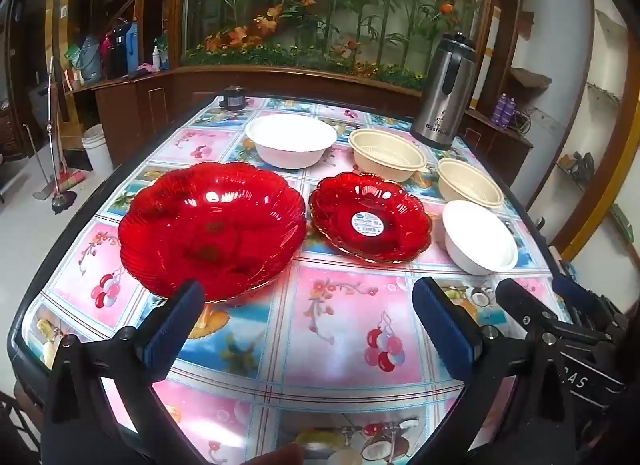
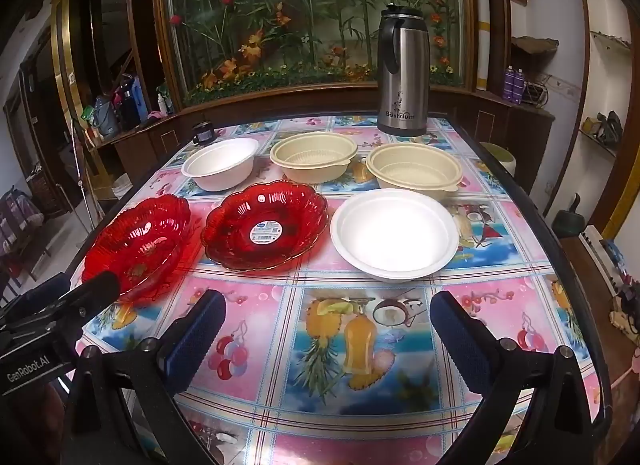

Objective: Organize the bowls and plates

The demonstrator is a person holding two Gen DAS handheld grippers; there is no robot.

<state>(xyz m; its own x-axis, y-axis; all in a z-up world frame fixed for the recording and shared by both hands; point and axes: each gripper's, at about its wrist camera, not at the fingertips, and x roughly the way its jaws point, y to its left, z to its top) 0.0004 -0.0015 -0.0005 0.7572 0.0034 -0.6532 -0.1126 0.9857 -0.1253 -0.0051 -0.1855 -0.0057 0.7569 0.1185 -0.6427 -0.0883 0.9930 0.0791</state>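
Observation:
On the flowered tablecloth lie a large red scalloped plate (image 1: 212,225) (image 2: 140,241) and a smaller red plate with a round sticker (image 1: 370,217) (image 2: 266,225). Behind them are a far white bowl (image 1: 291,139) (image 2: 220,163) and two cream bowls (image 1: 386,153) (image 1: 470,183) (image 2: 314,161) (image 2: 414,171). A near white bowl (image 1: 478,237) (image 2: 394,233) stands right of the small plate. My left gripper (image 1: 308,293) hovers open just short of the red plates. My right gripper (image 2: 327,300) is open in front of the near white bowl. Both hold nothing.
A steel thermos jug (image 1: 442,93) (image 2: 402,73) stands at the table's far right corner, and a small dark jar (image 1: 234,96) at the far left edge. Beyond the table runs a wooden cabinet under a flower display. A broom and a white bucket (image 1: 98,147) stand on the floor at left.

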